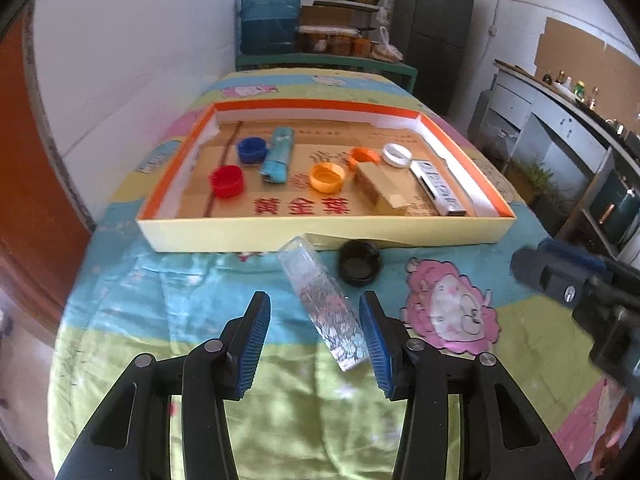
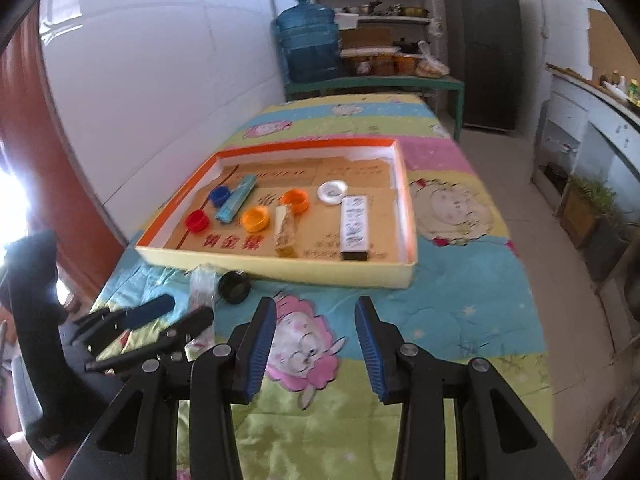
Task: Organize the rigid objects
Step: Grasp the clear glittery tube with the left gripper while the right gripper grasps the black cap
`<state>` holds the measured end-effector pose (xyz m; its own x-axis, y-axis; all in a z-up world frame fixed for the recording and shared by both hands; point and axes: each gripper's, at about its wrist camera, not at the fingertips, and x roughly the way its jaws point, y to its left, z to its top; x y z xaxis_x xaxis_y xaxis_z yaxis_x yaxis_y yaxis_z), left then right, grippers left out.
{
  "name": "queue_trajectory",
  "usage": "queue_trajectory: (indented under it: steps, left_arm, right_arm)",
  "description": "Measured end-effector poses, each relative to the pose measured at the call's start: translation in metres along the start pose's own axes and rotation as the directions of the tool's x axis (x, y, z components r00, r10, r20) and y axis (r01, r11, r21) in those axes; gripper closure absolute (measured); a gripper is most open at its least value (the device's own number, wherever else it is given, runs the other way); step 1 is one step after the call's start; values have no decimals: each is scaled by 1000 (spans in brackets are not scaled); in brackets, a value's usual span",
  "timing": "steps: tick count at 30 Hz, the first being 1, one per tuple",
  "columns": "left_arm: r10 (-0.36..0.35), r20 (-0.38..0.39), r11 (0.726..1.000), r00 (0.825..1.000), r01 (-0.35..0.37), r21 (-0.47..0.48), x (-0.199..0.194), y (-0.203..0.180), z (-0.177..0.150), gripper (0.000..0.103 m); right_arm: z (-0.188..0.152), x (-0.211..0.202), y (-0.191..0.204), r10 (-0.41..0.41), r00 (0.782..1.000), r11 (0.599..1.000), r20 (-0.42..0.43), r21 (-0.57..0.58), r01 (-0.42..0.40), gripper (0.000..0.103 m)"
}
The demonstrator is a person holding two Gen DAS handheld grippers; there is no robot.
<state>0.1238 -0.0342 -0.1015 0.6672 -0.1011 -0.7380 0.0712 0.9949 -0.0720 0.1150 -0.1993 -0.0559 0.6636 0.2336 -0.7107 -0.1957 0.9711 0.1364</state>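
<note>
In the upper middle of the left wrist view lies the big tray (image 1: 320,236), a shallow cardboard box with an orange rim, already holding caps and small boxes: a red cap (image 1: 227,181), a blue cap (image 1: 251,149), two orange caps (image 1: 327,176), a white ring (image 1: 396,155), a blue tube (image 1: 277,155), a brown box (image 1: 378,189) and a white box (image 1: 438,192). It rests on a cartoon bedsheet (image 1: 200,300) that covers the table. Below the tray, in the centre of the frame, lies the clear plastic box (image 1: 324,300) — long, with a flower print, tilted so that its far end points toward the tray's front wall. It seems light, stiff and thin-walled, with smooth slippery sides, so I judge a gentle squeeze across the long sides near the middle is best; too hard a squeeze could dent it. The left gripper (image 1: 316,340) is spread wide around the near end of this box, the right-side pad just beside it, perhaps touching, not yet pinching. To the right of the clear box, close to the tray wall, sits the black cap (image 1: 359,263) — small, hard, easy to take across its rim. In the right wrist view the right gripper (image 2: 316,344) is also spread, holding nothing, above the bedsheet at the lower centre.
</note>
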Motion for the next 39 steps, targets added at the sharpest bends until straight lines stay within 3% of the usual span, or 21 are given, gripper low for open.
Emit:
queue_trajectory:
  steps: [3, 5, 7, 15, 18, 22, 26, 29, 31, 39]
  left_arm:
    - [26, 7, 1000, 1000, -26, -6, 2, 9, 2, 56]
    - [-36, -2, 999, 999, 36, -11, 6, 13, 2, 62]
    - [-77, -6, 997, 997, 78, 8, 8, 10, 2, 74]
    - [-158, -10, 987, 987, 157, -39, 9, 21, 3, 78]
    - [-145, -38, 989, 989, 145, -4, 8, 22, 6, 80]
    - [-153, -143, 987, 978, 159, 28, 13, 26, 18, 78]
    - [-65, -197, 993, 978, 84, 89, 25, 10, 17, 73]
    - [-25, -147, 995, 989, 38, 90, 27, 4, 12, 74]
    - [-39, -110, 997, 993, 46, 59, 26, 9, 10, 83]
    - [-39, -23, 999, 999, 39, -11, 7, 43, 11, 83]
  right_arm:
    - [-6, 10, 10, 51, 998, 998, -31, -28, -52, 62]
    - [-8, 16, 15, 68, 997, 997, -47, -40, -69, 62]
    - [-10, 21, 18, 67, 996, 997, -62, -44, -70, 62]
    - [-11, 32, 22, 69, 993, 997, -91, -35, -72, 62]
    - [-12, 35, 24, 71, 992, 996, -103, -41, -75, 62]
    - [-14, 35, 24, 68, 993, 996, -101, -48, -74, 62]
    - [-14, 37, 26, 76, 992, 996, -102, -43, -81, 62]
    - [-16, 37, 29, 79, 991, 995, -104, -52, -85, 62]
    - [-16, 38, 30, 84, 991, 994, -107, -58, -90, 62]
    - [-12, 53, 46, 117, 988, 985, -102, -119, -129, 62]
